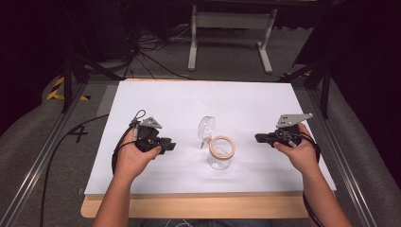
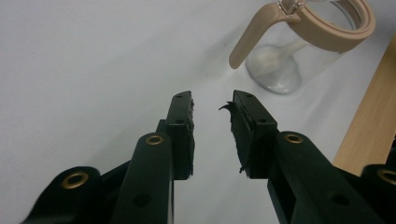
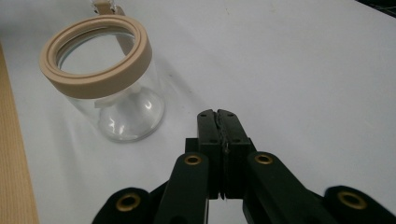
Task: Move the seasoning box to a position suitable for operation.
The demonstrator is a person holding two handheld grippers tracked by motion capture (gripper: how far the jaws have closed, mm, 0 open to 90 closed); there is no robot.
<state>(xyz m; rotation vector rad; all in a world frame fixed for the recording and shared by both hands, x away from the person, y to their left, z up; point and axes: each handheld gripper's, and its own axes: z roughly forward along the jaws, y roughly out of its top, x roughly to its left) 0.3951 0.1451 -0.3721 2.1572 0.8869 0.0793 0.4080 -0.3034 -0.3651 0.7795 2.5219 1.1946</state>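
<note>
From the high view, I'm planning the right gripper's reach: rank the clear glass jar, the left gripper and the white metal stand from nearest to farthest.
1. Clear glass jar with beige rim, table centre, beside the right gripper.
2. Left gripper, across the table.
3. White metal stand, on the floor beyond.

I see the desk with its wooden top showing as a strip along my near edge, under a white sheet that covers nearly all of it. One thing stands on the sheet: a clear glass jar with a tan rim, near the sheet's middle, its hinged glass lid open and tilted up just behind it.
</note>
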